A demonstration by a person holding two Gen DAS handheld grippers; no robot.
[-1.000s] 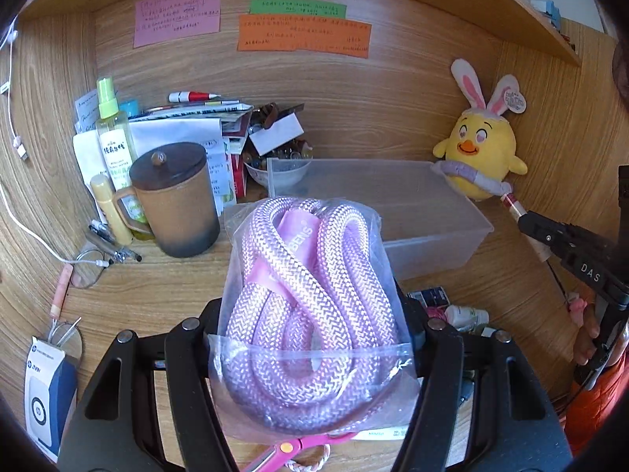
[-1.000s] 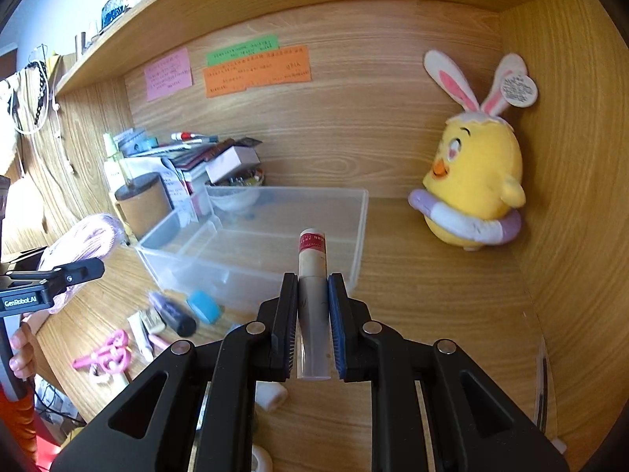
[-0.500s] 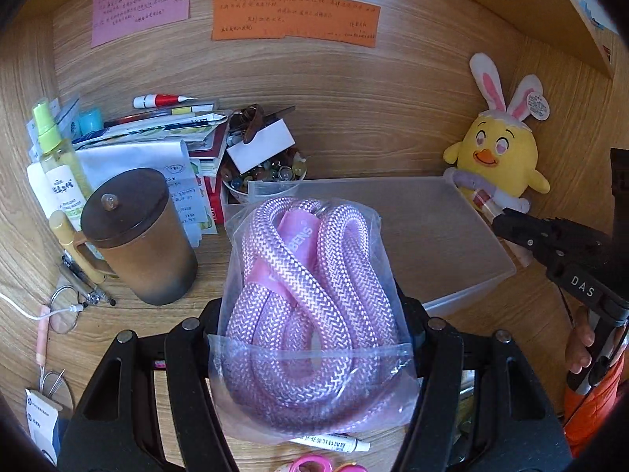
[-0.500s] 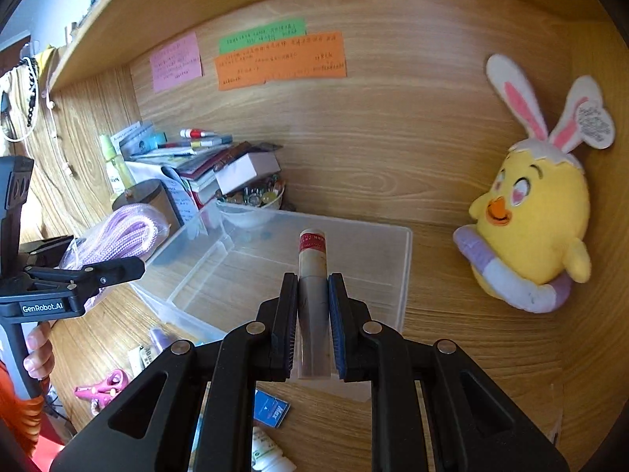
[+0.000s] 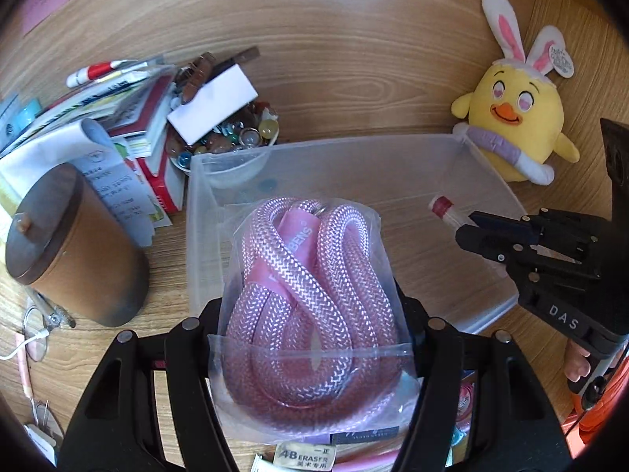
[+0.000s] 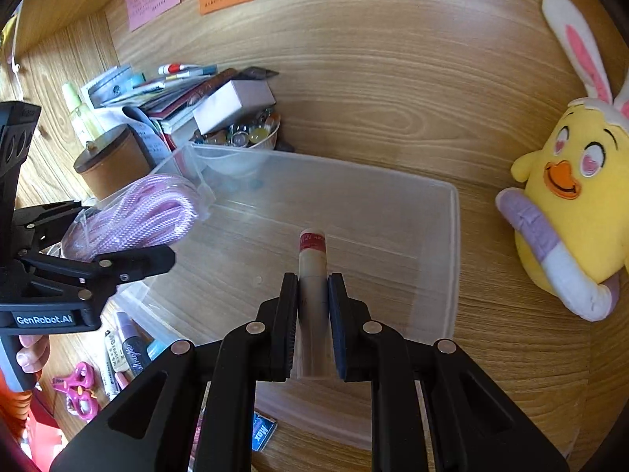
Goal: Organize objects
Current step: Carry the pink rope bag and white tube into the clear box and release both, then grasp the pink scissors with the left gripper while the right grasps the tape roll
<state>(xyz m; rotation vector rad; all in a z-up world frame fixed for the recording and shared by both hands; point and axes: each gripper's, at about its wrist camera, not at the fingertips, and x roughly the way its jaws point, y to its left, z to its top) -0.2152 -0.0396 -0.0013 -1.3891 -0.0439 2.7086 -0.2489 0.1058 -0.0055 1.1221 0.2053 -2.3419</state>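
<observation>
My left gripper (image 5: 314, 306) is shut on a clear bag of pink rope (image 5: 310, 299) and holds it over the near left edge of the clear plastic bin (image 5: 393, 149). The bag also shows in the right wrist view (image 6: 133, 212), with the left gripper (image 6: 129, 263) around it. My right gripper (image 6: 312, 299) is shut on a beige tube with a red band (image 6: 312, 267) and holds it above the bin's inside (image 6: 452, 236). In the left wrist view the tube (image 5: 444, 208) juts from the right gripper (image 5: 468, 228) over the bin's right side.
A yellow bunny-eared chick plush (image 6: 578, 204) sits right of the bin. A brown lidded mug (image 5: 74, 247), stacked books and papers (image 5: 129, 118) and a bowl of beads (image 5: 232, 137) stand left and behind. Pink scissors (image 6: 76, 389), pens and an eraser (image 5: 304, 458) lie on the desk in front.
Both grippers have moved forward and down toward the bin. The rope bag now hangs over the bin's near edge and the tube is over its inside.
</observation>
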